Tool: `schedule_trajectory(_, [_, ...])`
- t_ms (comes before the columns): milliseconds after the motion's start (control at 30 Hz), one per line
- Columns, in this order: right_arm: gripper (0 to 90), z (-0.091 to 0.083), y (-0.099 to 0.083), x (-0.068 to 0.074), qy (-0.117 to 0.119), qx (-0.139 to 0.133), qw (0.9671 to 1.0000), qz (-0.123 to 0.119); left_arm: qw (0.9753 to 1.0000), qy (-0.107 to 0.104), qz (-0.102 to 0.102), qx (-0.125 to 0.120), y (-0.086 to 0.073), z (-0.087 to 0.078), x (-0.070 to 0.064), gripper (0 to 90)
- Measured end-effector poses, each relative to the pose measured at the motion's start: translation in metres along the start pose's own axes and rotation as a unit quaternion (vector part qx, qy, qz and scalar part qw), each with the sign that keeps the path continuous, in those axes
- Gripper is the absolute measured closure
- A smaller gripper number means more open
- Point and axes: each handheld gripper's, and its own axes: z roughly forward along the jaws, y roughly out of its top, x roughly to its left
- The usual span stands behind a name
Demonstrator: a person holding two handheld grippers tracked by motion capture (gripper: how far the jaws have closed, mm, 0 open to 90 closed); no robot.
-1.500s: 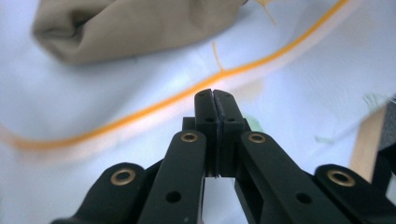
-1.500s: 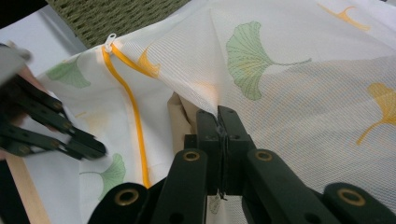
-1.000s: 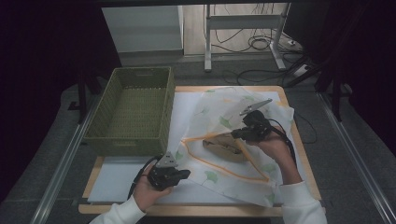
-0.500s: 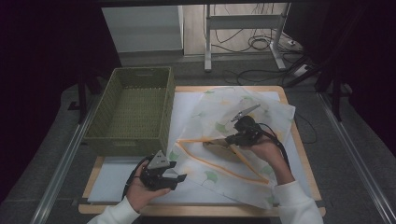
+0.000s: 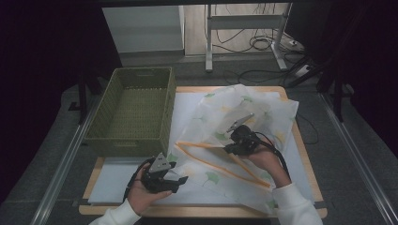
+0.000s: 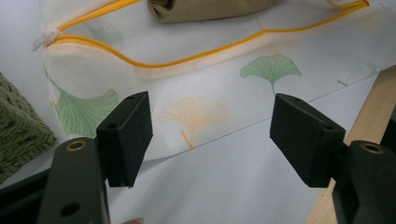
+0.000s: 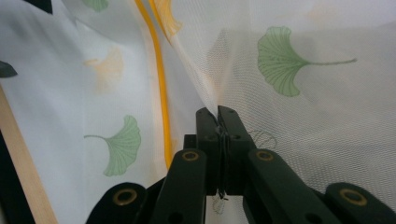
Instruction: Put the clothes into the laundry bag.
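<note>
Right hand-held gripper (image 7: pixel 217 114) pinches the mesh laundry bag (image 7: pixel 303 116), lifting its edge.

A white mesh laundry bag (image 5: pixel 244 136) printed with green and orange ginkgo leaves lies rumpled on the board, its orange-trimmed opening gaping toward the basket, a tan item (image 6: pixel 205 9) inside.

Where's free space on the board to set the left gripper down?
Bare white mat at the near-left, between the basket and the board's front edge, beside the open left gripper. A narrower strip lies between basket and mesh bag. The right half is crowded: the bag covers it, pinched by the right gripper.
</note>
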Motion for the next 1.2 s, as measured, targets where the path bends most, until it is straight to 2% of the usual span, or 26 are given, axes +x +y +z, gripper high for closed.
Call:
schedule_trajectory(700, [85.9, 0.026, -0.015, 0.007, 0.011, 0.038, 0.9992, 0.002, 0.9999, 0.009, -0.001, 0.005, -0.001, 0.002, 0.003, 27.3])
schedule_trajectory(933, [81.9, 0.036, -0.016, 0.011, 0.021, 0.054, 0.9983, -0.001, 0.9999, 0.01, -0.001, 0.008, -0.002, 0.003, 0.003, 27.1])
schedule_trajectory(1033, [76.4, 0.038, -0.016, 0.012, 0.021, 0.052, 0.9984, -0.003, 0.9999, 0.011, -0.001, 0.008, -0.002, 0.003, 0.004, 26.9])
schedule_trajectory(1200, [56.7, 0.026, -0.014, 0.012, 0.021, 0.017, 0.9996, 0.006, 0.9999, 0.013, -0.002, 0.01, -0.002, 0.004, 0.004, 26.9])
